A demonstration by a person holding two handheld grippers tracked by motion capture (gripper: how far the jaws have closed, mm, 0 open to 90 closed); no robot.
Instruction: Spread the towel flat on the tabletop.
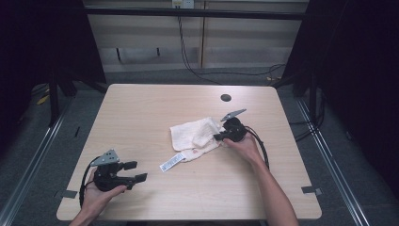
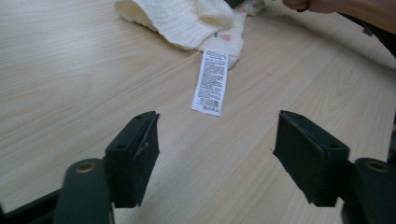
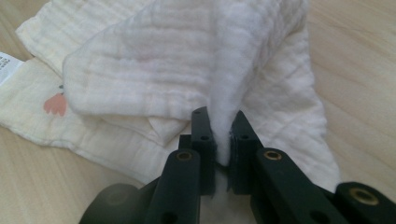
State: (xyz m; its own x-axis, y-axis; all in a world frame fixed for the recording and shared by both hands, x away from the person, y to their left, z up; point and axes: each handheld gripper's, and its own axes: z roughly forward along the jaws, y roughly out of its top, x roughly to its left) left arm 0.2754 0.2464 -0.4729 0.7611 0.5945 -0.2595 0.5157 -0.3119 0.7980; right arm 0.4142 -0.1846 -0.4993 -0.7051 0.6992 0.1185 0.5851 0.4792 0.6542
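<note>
Left tongs [image 1: 136, 171] sit nearest, low on the desk [image 1: 141, 108], jaws spread wide with nothing between them. Ahead of them the care tag [image 2: 211, 82] points back at their gap, leading up to the cloth [image 1: 195, 136]. Farther on, the right tongs [image 3: 223, 154] are pinched tight on the cloth's near edge, so the right hand [image 1: 242, 143] is the nearer one; the cloth stretches away beyond them.

A cream-white quilted muslin cloth [image 1: 195, 135] lies crumpled right of the table's centre, one fold lifted and doubled over the rest. A small pink print [image 3: 56, 103] marks its lower layer. Its white printed care label [image 2: 211, 81] lies flat on the wood, pointing towards the near edge.
</note>
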